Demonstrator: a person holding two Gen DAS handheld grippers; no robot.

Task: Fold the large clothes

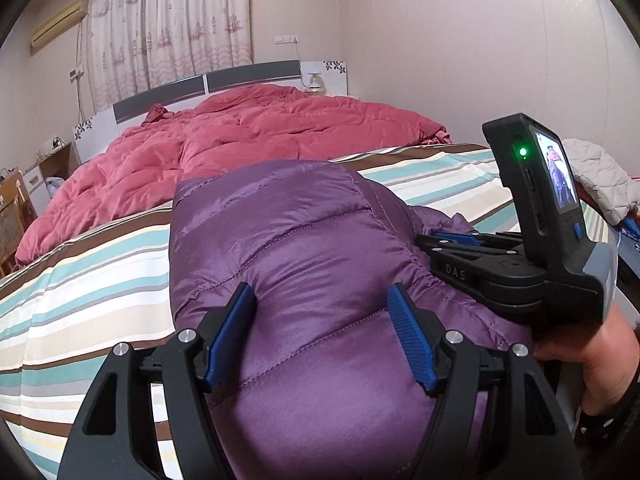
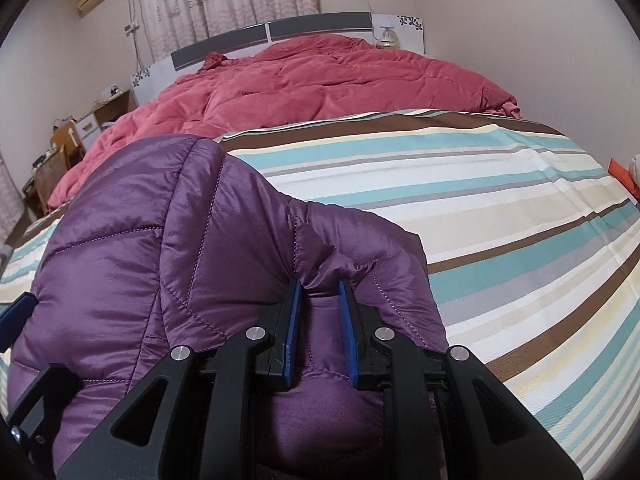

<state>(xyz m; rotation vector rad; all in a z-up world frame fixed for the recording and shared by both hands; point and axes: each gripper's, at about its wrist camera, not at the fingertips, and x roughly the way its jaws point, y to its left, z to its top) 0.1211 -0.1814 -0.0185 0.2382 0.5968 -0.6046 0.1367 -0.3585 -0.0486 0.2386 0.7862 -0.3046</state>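
The shiny purple quilted down jacket (image 1: 288,240) lay bunched on the striped bed sheet (image 2: 500,208), its length running away from both grippers. The left gripper (image 1: 322,300) straddled it, jaws wide; the right gripper (image 2: 320,292), jaws narrow, pinched a fold at its right-hand edge.

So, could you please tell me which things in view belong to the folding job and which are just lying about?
Part of the job:
purple jacket
left gripper, open over the jacket
right gripper, pinching a fold of the jacket
striped bed sheet, the folding surface

Just lying about:
red quilt
curtain
air conditioner
lamp
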